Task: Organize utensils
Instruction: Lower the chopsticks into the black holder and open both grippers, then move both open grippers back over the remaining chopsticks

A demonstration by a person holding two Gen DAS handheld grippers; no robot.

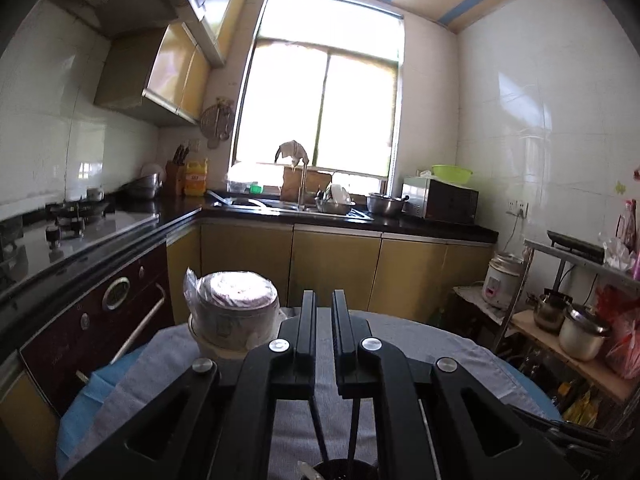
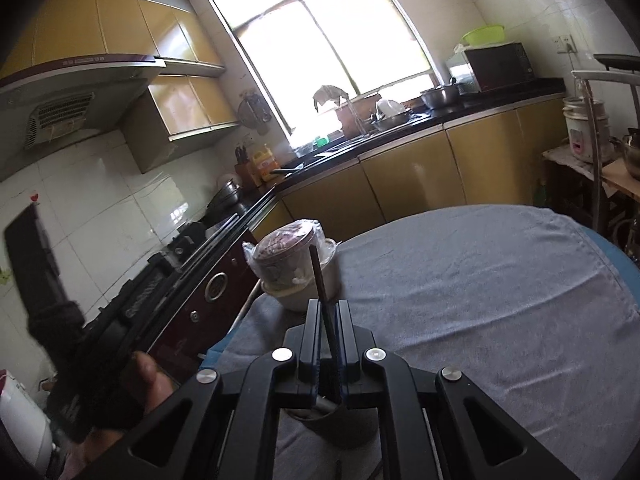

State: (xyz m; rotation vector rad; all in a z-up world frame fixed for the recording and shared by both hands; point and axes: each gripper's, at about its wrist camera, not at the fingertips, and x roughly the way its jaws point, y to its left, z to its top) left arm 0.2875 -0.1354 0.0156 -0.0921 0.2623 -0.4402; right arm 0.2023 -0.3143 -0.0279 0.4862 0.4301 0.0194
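Right gripper [image 2: 329, 322] is pinching a thin dark chopstick [image 2: 320, 280] over the dark round cup [image 2: 340, 424] just below its jaws, so next it probably just needs lowering in and letting go, left gripper [image 1: 323, 308] closed empty.

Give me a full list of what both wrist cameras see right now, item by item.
Dark round utensil holder cup: one, dark, on the table just below the right tongs.
Thin dark chopstick: one, dark brown, upright between the right tongs' pads, lower end in the cup.
Plastic-wrapped stacked bowls: one stack, pale, far left of the table.
Grey tablecloth: one, grey over blue, covering the round table.
Gas hob: one, black, left counter.
Steel sink: one, under the window.
Microwave oven: one, silver and black, green basin on top.
White rice cooker: one, right side.
Left tongs: black, shut, nothing visibly gripped.
Right tongs: black, shut on the chopstick.
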